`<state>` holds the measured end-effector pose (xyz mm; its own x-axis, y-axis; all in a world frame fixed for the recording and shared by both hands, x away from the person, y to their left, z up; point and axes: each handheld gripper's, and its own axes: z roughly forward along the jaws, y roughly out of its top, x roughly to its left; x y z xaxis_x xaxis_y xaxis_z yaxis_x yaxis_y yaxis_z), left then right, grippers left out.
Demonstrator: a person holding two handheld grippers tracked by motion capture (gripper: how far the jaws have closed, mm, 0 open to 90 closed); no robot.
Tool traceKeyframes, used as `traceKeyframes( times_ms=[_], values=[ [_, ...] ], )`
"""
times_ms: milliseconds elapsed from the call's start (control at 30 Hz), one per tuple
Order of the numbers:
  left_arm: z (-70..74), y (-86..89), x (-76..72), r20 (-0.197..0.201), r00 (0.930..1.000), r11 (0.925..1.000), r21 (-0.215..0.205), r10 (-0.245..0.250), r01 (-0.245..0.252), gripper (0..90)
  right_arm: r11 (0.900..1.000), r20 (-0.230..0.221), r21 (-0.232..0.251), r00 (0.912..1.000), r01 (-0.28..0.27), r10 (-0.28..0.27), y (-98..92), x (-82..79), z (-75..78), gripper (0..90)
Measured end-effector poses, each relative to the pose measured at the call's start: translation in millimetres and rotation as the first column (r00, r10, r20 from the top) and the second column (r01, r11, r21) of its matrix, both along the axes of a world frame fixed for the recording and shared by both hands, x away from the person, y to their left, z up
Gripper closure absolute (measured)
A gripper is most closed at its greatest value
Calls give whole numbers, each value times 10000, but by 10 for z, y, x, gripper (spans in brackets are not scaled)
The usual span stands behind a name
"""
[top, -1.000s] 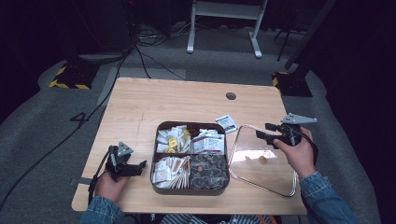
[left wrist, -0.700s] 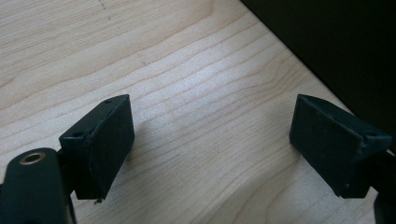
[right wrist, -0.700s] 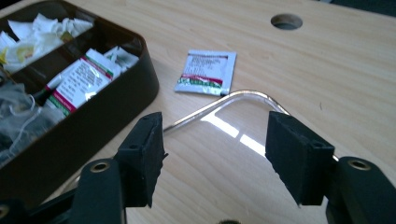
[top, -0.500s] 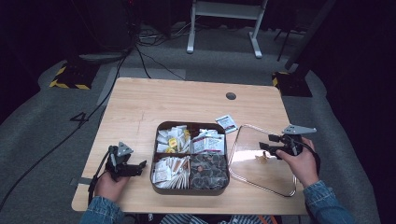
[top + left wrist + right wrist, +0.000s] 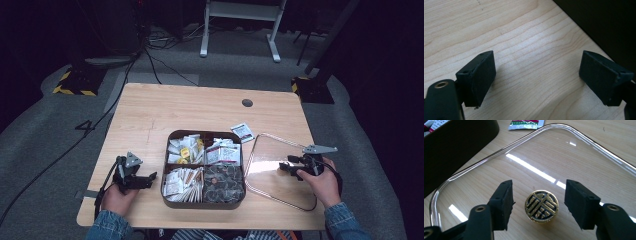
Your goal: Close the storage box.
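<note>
Right gripper straddles the gold knob in the middle of the clear lid, jaws half open and just closing in, one either side of the knob, neither pad touching it. That lid lies flat on the worktop, just right of the dark compartment tray, which is packed with sachets. One loose sachet sits just beyond the lid's far corner. Over at the left, the left gripper rests low on the bare wood beside the tray, jaws spread wide with nothing between them.
</note>
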<state>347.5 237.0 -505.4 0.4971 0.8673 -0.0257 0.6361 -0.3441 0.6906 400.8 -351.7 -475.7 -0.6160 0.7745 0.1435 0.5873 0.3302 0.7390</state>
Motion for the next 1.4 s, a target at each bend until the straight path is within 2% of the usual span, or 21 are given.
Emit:
traceKeyframes(
  times_ms=[67,100,400,567,933,1167,1400],
  values=[
    [0,0,0,0,10000,10000,1,1,-1,143,10000,-40,-71,10000,-64,64,4,-4,-19,428],
    [0,0,0,0,10000,10000,-2,0,0,143,9992,-75,-333,9997,-222,220,15,-17,-41,455],
    [0,0,0,1,10000,10000,-1,1,-1,143,9919,109,-1195,9989,-440,456,48,-39,-94,537],
    [0,0,0,1,10000,10000,1,-1,1,143,9894,204,-1394,9988,-409,441,42,-49,-101,579],
    [0,0,0,1,10000,10000,-1,0,0,143,9878,353,-1497,9982,-427,485,47,-64,-102,586],
    [0,0,0,0,10000,10000,-2,-1,1,143,9888,213,-1418,9985,-465,500,38,-66,-81,588],
    [0,0,0,-3,10000,10000,-2,0,0,143,9936,504,-1072,9979,-356,412,-3,-93,56,588]
  ],
)
